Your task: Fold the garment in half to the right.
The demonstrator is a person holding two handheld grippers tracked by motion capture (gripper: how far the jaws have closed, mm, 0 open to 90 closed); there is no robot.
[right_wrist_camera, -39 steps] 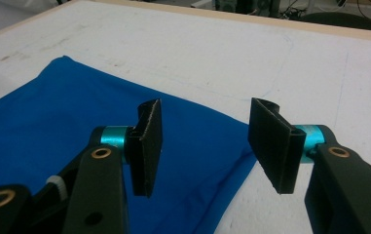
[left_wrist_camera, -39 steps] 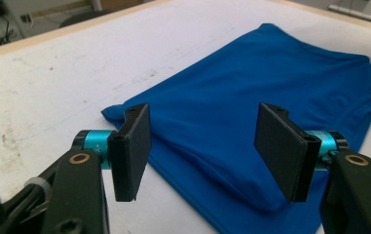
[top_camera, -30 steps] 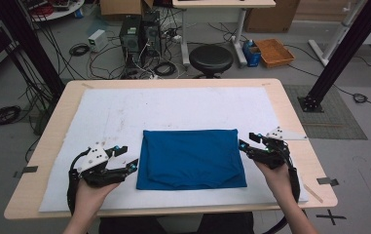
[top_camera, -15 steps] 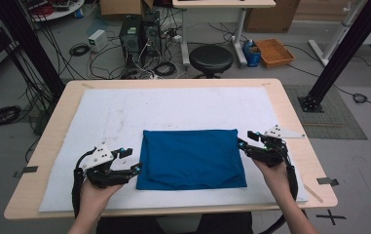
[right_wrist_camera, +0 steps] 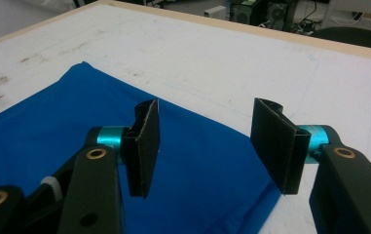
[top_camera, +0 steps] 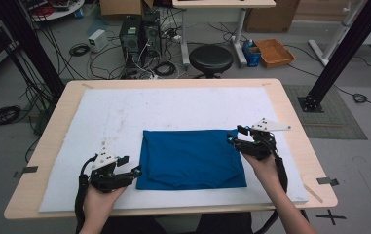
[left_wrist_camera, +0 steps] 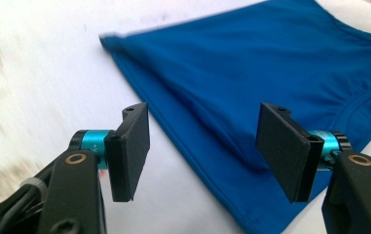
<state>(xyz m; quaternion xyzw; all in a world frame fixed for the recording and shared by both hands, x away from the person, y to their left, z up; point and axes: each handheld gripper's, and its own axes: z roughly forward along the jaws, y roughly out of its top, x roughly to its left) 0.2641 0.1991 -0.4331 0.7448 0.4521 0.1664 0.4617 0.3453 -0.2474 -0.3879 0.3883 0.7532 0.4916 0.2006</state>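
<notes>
**Two claws flank the folded blue garment**

White matting (top_camera: pixel 173 107) covers the wooden table (top_camera: pixel 295 122), and the folded blue garment (top_camera: pixel 192 158) lies flat near its front edge. Left claw (top_camera: pixel 135 171) sits at the cloth's near left corner, jaws wide, with the cloth's edge below the gap and nothing gripped. Right claw (top_camera: pixel 235 136) hovers at the far right corner, jaws apart and empty too, above the fabric's edge. Cables and a round black stool (top_camera: pixel 211 59) crowd the floor behind.
</notes>
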